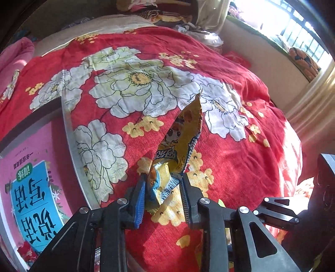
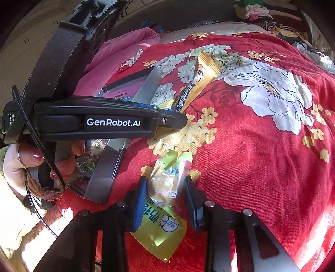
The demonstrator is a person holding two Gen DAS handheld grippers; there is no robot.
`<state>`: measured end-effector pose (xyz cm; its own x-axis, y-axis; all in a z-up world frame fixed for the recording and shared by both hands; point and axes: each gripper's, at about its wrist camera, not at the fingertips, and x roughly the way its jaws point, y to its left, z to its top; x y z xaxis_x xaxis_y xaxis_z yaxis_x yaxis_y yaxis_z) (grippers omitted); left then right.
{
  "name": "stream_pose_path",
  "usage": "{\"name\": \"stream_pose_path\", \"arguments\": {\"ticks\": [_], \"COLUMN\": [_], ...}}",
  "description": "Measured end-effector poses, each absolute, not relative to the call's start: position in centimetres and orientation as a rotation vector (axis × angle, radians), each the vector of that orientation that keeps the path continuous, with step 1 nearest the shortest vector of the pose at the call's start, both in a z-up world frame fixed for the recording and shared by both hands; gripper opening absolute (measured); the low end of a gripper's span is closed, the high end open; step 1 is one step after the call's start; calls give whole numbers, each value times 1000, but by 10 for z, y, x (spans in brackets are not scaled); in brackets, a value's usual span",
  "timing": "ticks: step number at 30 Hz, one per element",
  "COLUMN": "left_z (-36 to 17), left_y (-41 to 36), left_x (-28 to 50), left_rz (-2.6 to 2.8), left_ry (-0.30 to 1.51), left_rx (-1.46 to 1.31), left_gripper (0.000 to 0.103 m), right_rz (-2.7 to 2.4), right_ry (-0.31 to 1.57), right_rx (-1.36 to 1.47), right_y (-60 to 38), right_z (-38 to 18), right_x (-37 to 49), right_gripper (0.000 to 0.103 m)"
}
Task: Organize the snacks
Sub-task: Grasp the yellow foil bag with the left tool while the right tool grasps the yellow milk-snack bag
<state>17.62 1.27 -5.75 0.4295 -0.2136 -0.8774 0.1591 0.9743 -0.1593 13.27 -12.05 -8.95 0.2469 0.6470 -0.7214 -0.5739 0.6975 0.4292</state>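
**A:** Right gripper (image 2: 165, 184), nearest point?

**B:** Clamped on a pale yellow-green snack pouch (image 2: 163, 209). Blue pads (image 2: 140, 200) pressed against both sides of the crinkled wrapper. Lower end of the pouch, marked "Milk", hanging toward the camera; upper end pointing away over the red floral bedspread (image 2: 251, 146).

**A:** Left gripper (image 1: 163, 188)?

**B:** Closed on the lower end of a long yellow snack packet (image 1: 182, 142). Wrapper crumpled between the pads, barcode showing just beside the right-hand pad. Rest of the packet rising at a tilt away from the camera, pointed tip up, above the bedspread (image 1: 240, 157).

**A:** Same packet from the right wrist view?

**B:** Confirmed: yellow packet (image 2: 201, 79) sticking out past the black gripper body labelled "GenRobot.AI" (image 2: 113, 122). A hand (image 2: 31, 165) wrapped around the grip at the left edge.

**A:** Beside the left gripper?

**B:** A grey tray (image 1: 70, 146) resting on the bedspread, rim just left of the fingers. Inside, a pink and blue book (image 1: 31, 188) with printed characters. Clear wrappers against the tray's near wall (image 2: 104, 167), contents unclear.

**A:** Farther back?

**B:** Pink bedding (image 1: 14, 54) at far left, piled clothes (image 1: 159, 14) behind, sunlit window (image 1: 293, 27) at upper right.
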Motion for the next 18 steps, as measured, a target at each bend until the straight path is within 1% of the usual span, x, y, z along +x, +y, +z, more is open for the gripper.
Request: {"name": "stream_pose_path", "arguments": {"ticks": [10, 18], "left_z": [-12, 15], "left_y": [38, 89], "left_x": [136, 88], "left_rz": [-190, -67], "left_ry": [1001, 927], "left_rx": [-121, -183], "left_gripper": [31, 31], "right_rz": [850, 901], "right_ry": [947, 876], "right_rx": [124, 132], "right_y": [-130, -124], "right_z": [-69, -46], "right_x": [129, 117], "right_gripper": [35, 35]}}
